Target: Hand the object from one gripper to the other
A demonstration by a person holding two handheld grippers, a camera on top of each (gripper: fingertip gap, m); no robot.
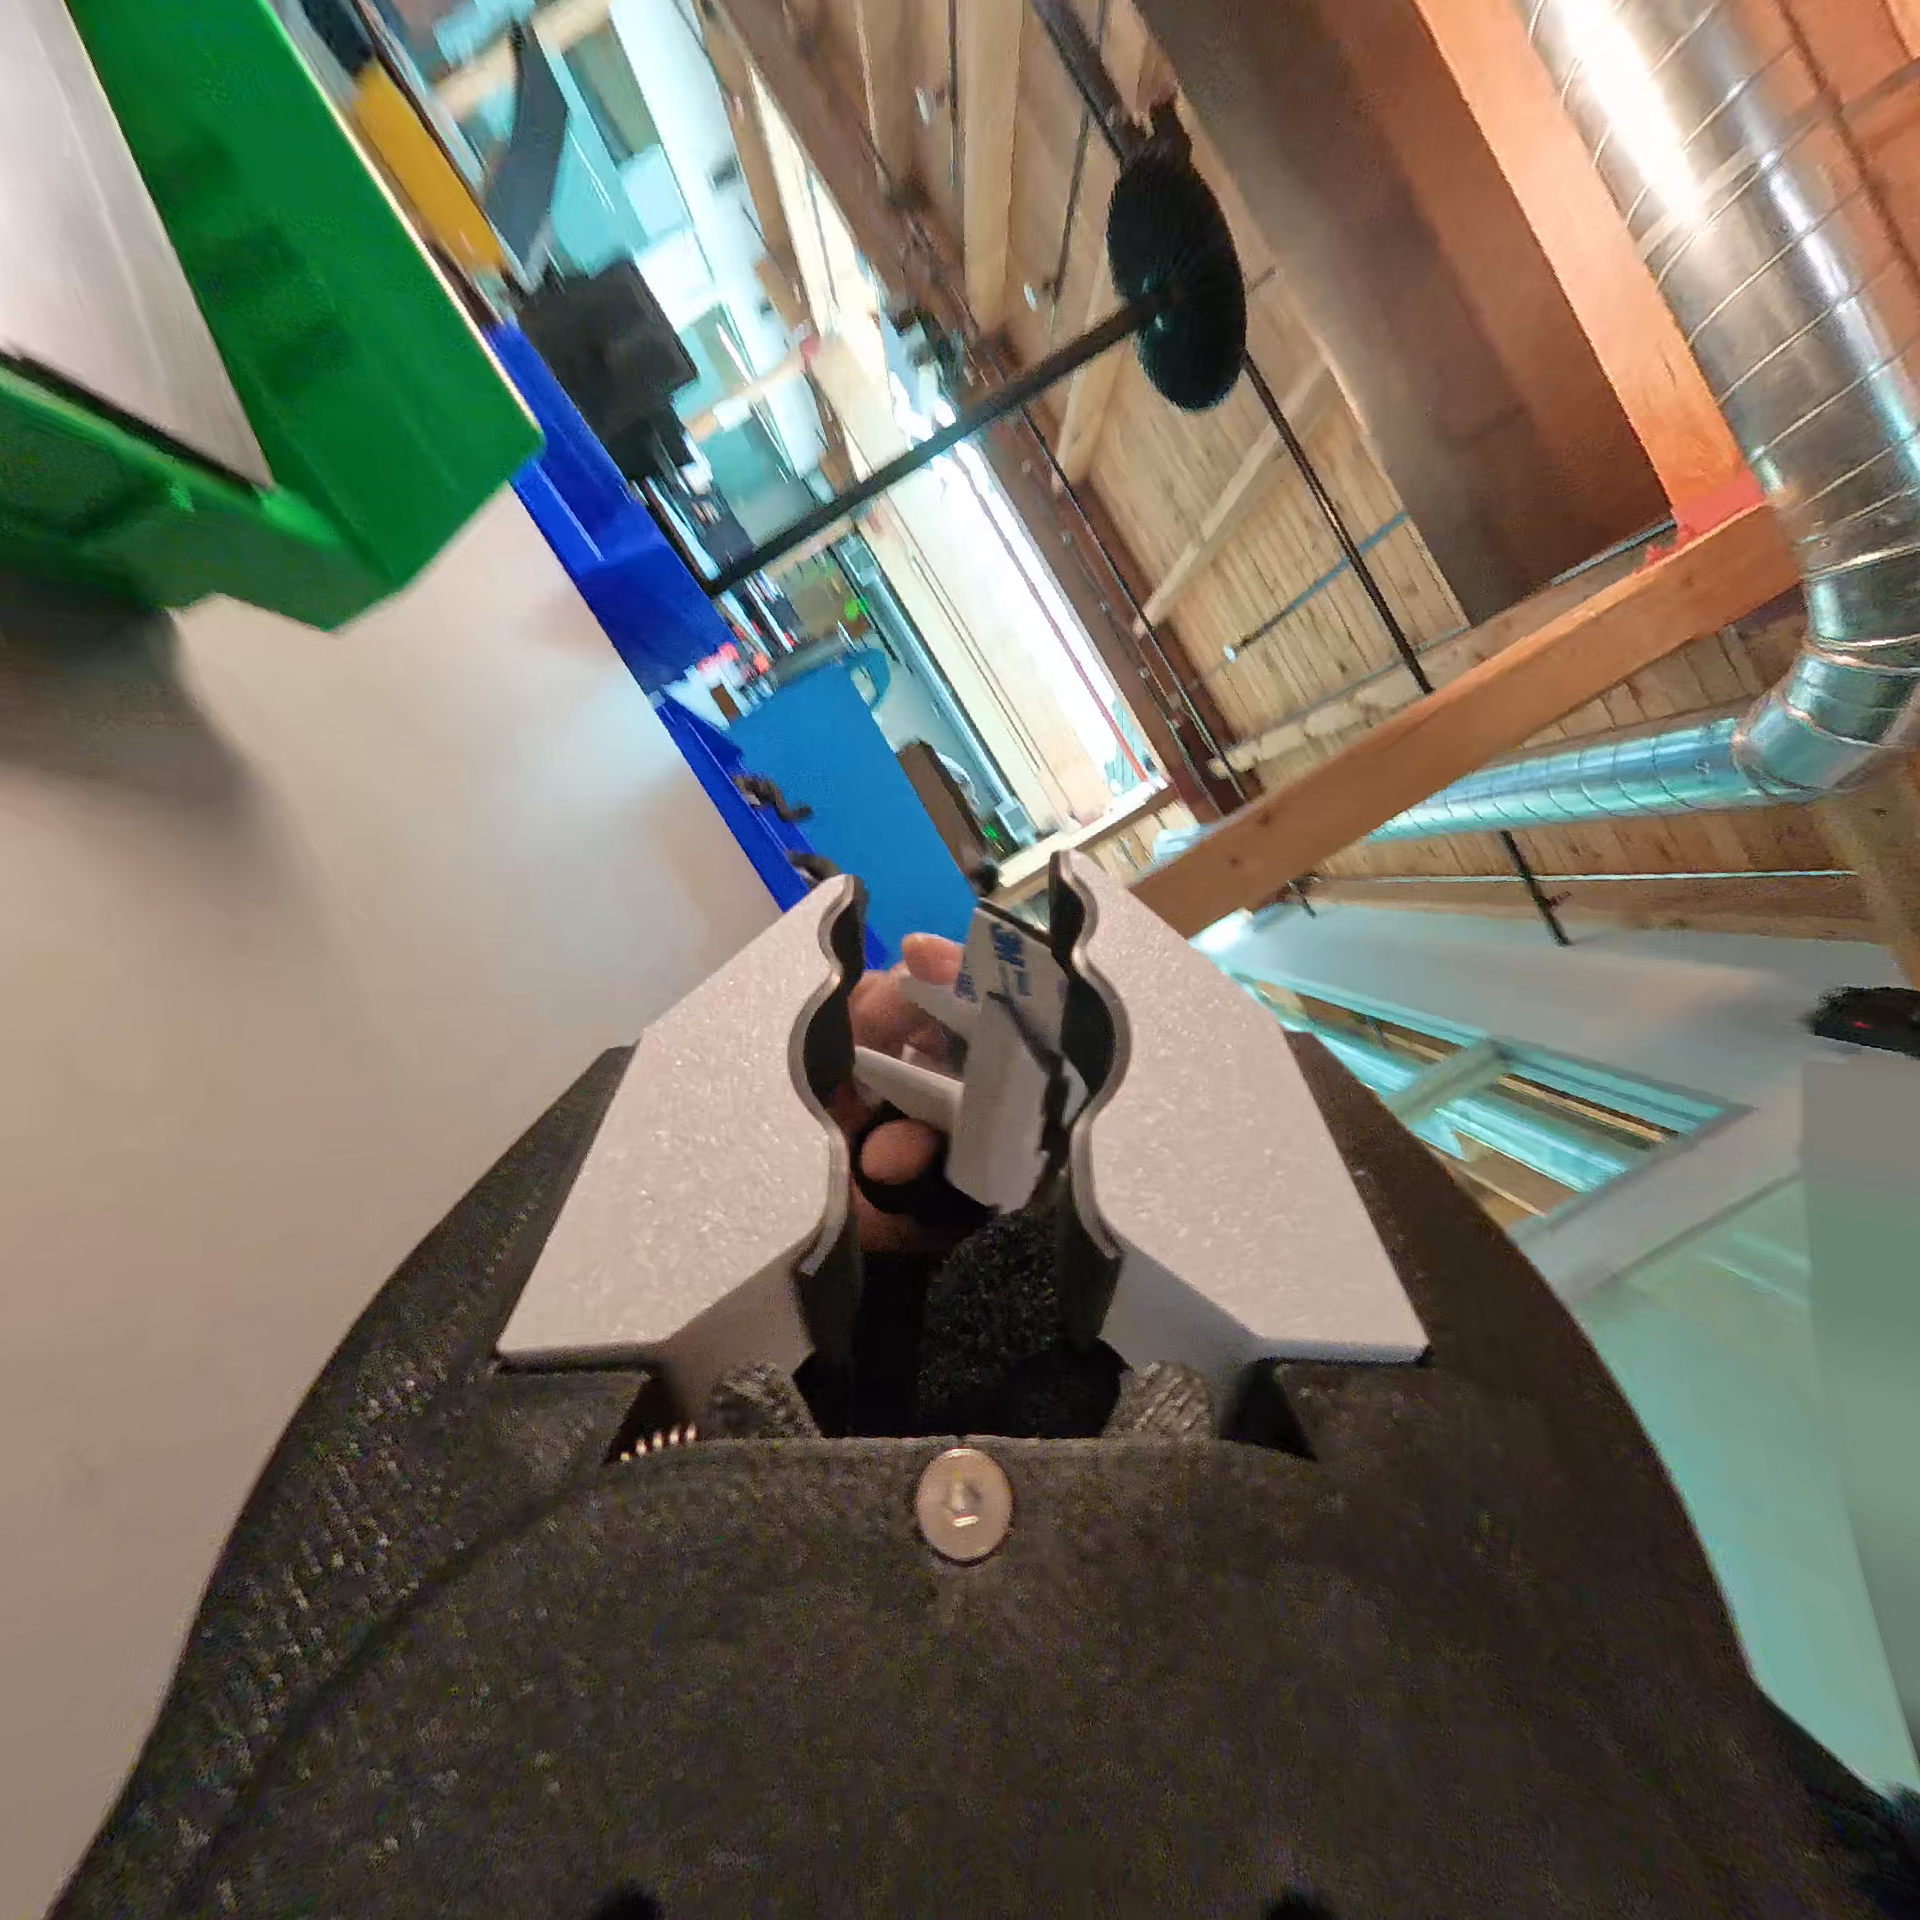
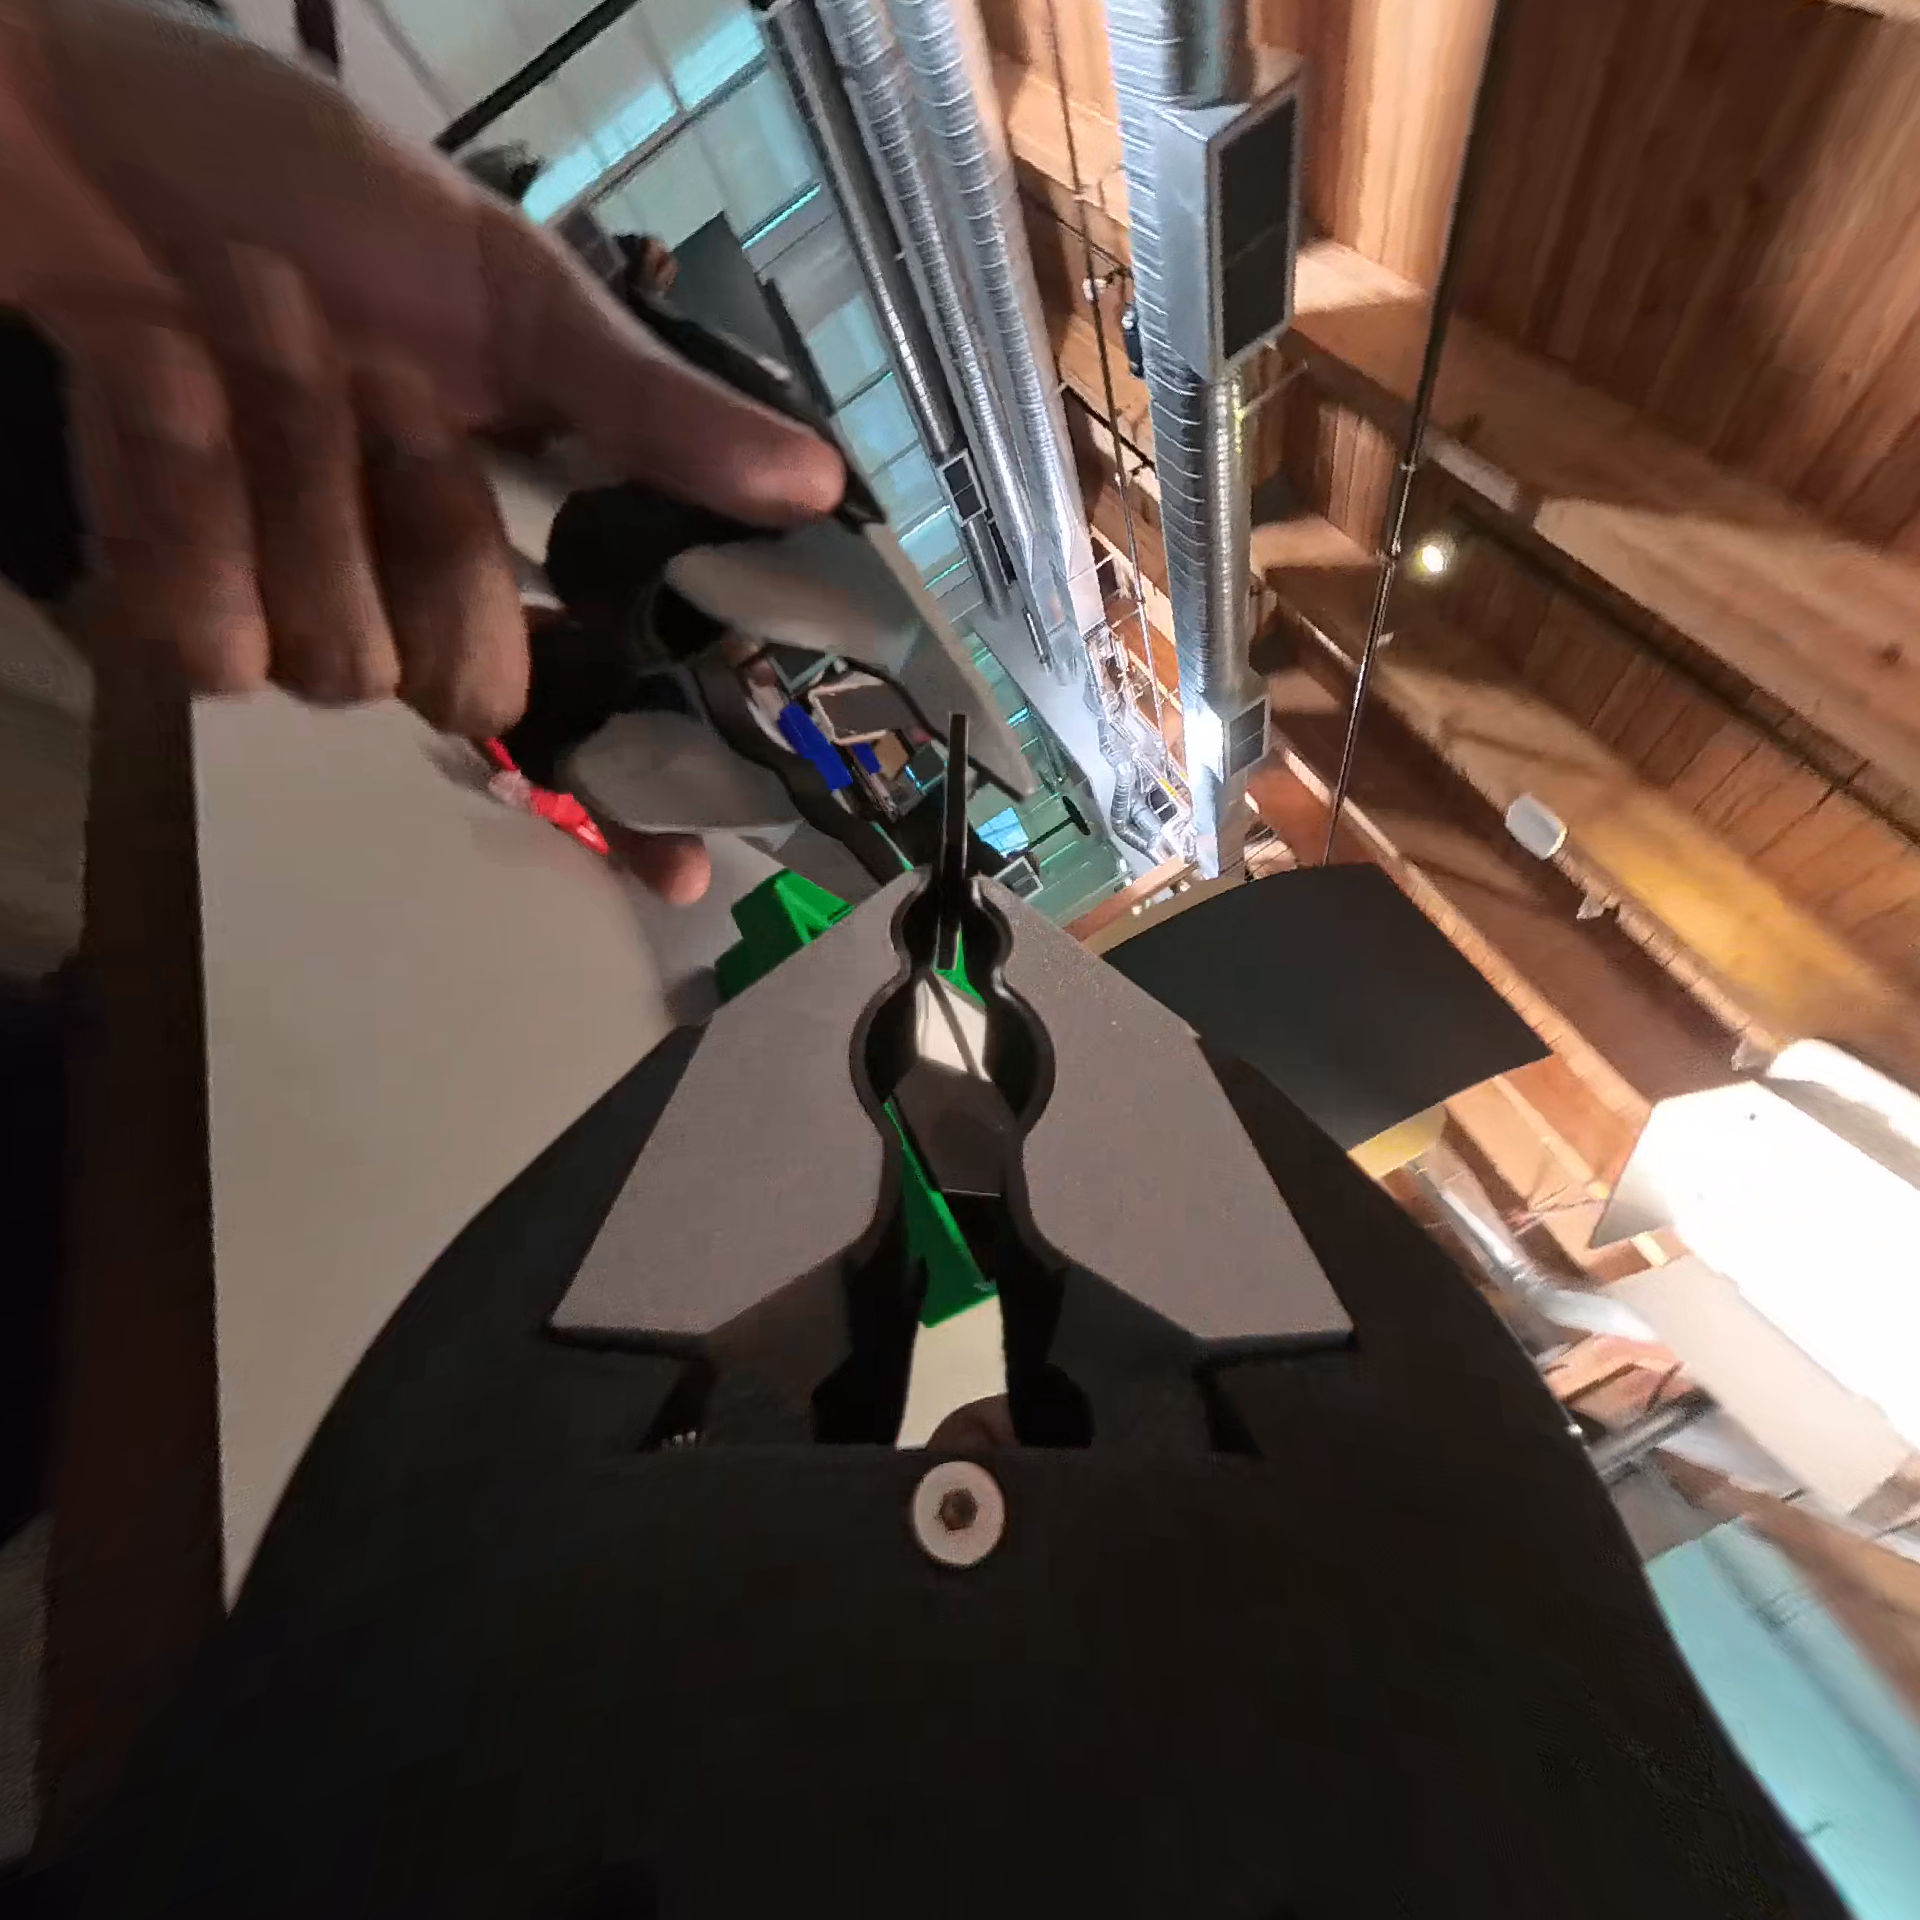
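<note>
The object is a thin flat piece, black with a white printed backing. In the right wrist view it shows edge-on as a black strip (image 2: pixel 951 821). My right gripper (image 2: pixel 948 888) is shut on it, and the strip sticks out past the tips. In the left wrist view the piece (image 1: pixel 1013 1060) lies inside the gap of my left gripper (image 1: pixel 954 883), close to the right-hand pad. The left jaws stand apart around it. A hand (image 1: pixel 904 997) shows behind the gap. The right wrist view shows the left gripper's grey fingers (image 2: pixel 831 613) spread open, held by a hand (image 2: pixel 312 416).
A green bin (image 1: pixel 312 312) and a blue bin (image 1: pixel 623 582) stand on the white table (image 1: pixel 312 935). The green bin (image 2: pixel 779 925) also shows past the right gripper. A small red item (image 2: pixel 551 805) lies near the hand. A black sheet (image 2: pixel 1320 987) is at the right. Left and right tips are no more than a few centimetres apart.
</note>
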